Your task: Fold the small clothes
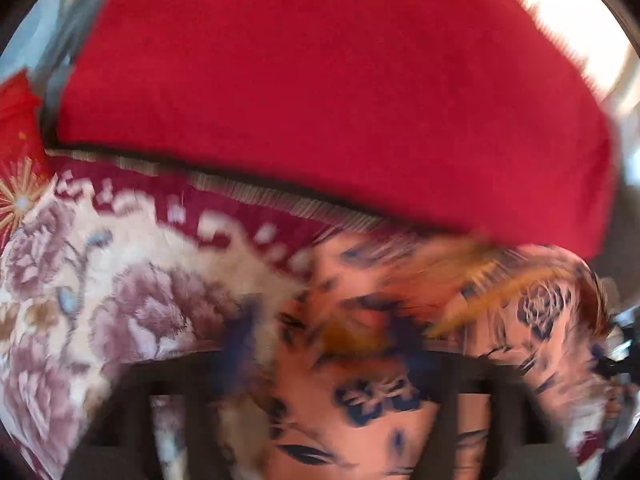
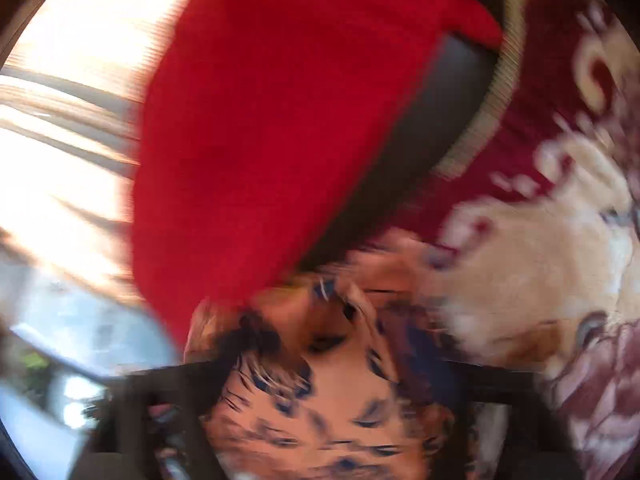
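Note:
A small peach garment (image 1: 360, 424) printed with navy flowers lies bunched on a cream and maroon flowered blanket (image 1: 100, 280). My left gripper (image 1: 320, 392) hangs right over it, the dark fingers (image 1: 176, 420) wide apart with the cloth lying loose between them, so it is open. The right wrist view shows the same garment (image 2: 332, 408) under my right gripper (image 2: 332, 400). Its fingers (image 2: 168, 420) also stand wide, one on each side of the cloth. Both views are heavily blurred.
A large plain red cloth or cushion (image 1: 320, 100) lies beyond the garment and fills the upper part of the right wrist view (image 2: 280, 120). A dark strip (image 2: 420, 140) separates it from the blanket (image 2: 540, 260). Bright window light (image 2: 60, 100) is at the left.

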